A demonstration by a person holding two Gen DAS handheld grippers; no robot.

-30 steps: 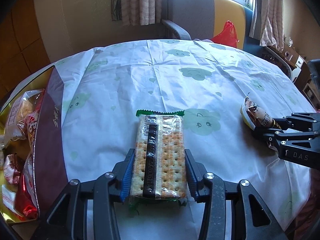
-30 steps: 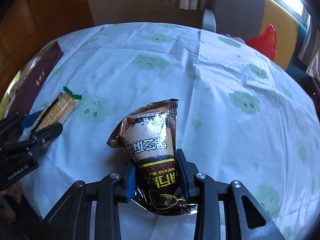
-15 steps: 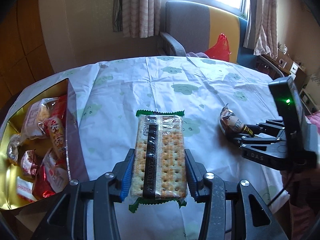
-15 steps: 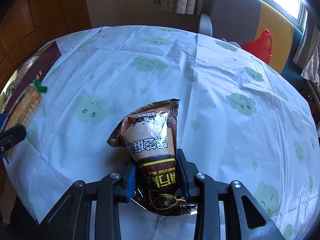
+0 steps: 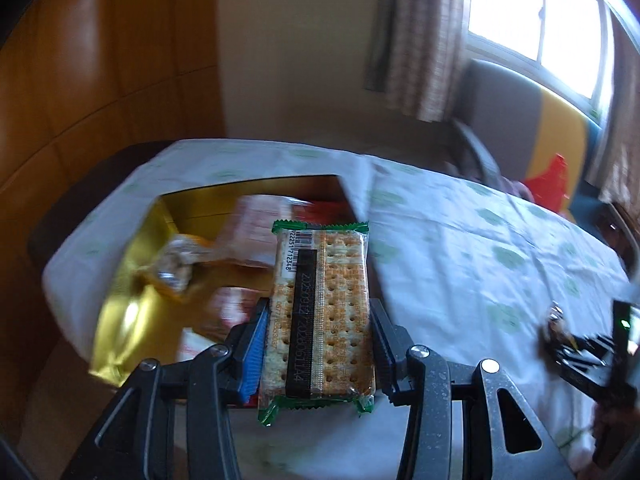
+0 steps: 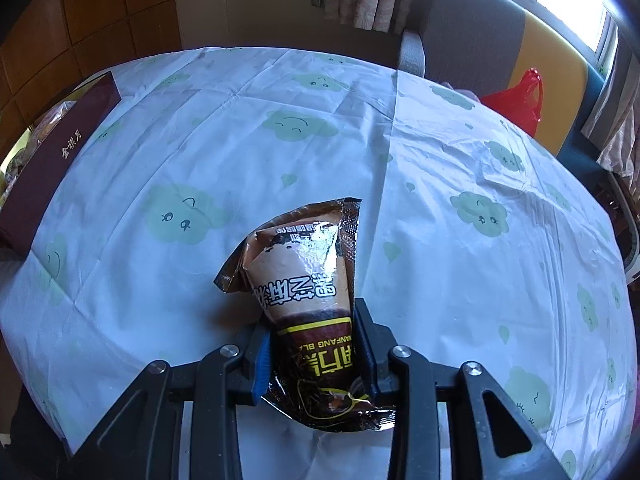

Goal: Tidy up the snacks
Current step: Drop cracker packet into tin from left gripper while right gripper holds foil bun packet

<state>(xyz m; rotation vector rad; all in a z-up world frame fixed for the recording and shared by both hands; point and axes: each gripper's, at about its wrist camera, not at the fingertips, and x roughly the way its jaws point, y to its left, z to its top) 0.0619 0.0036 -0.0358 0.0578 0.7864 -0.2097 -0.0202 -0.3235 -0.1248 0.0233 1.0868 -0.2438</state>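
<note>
My left gripper is shut on a clear cracker pack with green ends and holds it in the air over the near right part of an open gold-lined box that holds several wrapped snacks. My right gripper is shut on a brown cone-shaped snack packet just above the tablecloth. The right gripper also shows in the left wrist view at the far right. The box's dark maroon side shows at the left of the right wrist view.
A white tablecloth with green cloud faces covers the table. A grey and yellow armchair with a red plastic bag stands behind it. Wooden panelling and the table's left edge lie beside the box.
My left gripper has lifted the cracker pack off the table and swung left, so it now hangs over the box. My right gripper has risen slightly with the cone packet.
</note>
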